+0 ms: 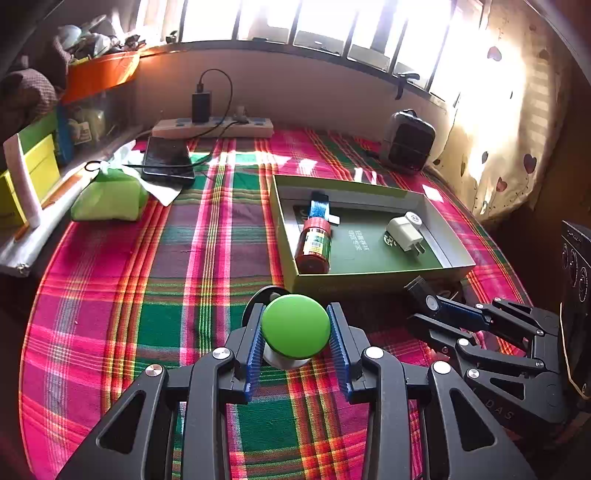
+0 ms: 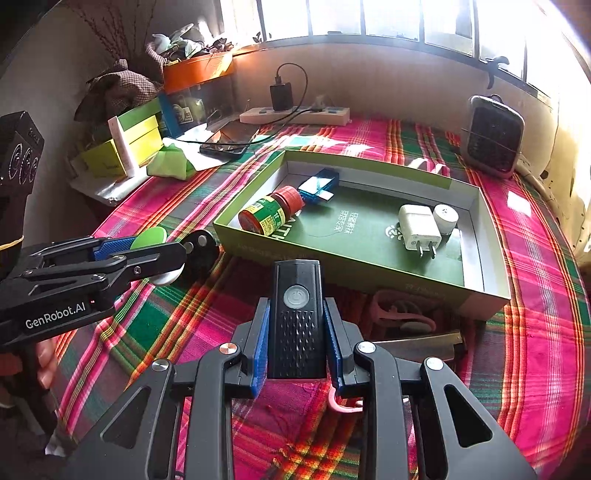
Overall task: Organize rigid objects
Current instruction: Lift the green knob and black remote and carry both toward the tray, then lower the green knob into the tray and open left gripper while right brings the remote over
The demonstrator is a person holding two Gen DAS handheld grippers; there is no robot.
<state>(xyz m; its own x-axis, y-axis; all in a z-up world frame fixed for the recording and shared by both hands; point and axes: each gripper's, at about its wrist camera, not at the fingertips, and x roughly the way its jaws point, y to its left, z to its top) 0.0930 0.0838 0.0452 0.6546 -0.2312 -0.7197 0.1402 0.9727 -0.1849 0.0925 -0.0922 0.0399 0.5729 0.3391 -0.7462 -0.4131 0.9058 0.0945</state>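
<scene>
Left gripper (image 1: pixel 295 332): jaws clamped on green-capped jar (image 1: pixel 295 326).
Right gripper (image 2: pixel 297 332): jaws clamped on black flashlight (image 2: pixel 297 314).
Advice: clear the box (image 1: pixel 373 280) near wall, release in bare middle.

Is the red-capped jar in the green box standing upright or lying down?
Lying down: the red-capped jar with the green label rests on its side on the floor of the open green cardboard box.

A lived-in home room: a barred window (image 1: pixel 332 22) along the top of the frame, a heart-patterned cream curtain (image 1: pixel 509 147) at right, a pink-and-green plaid cloth (image 1: pixel 166 258) covering the surface, and a white power strip (image 1: pixel 214 127) by the wall.
</scene>
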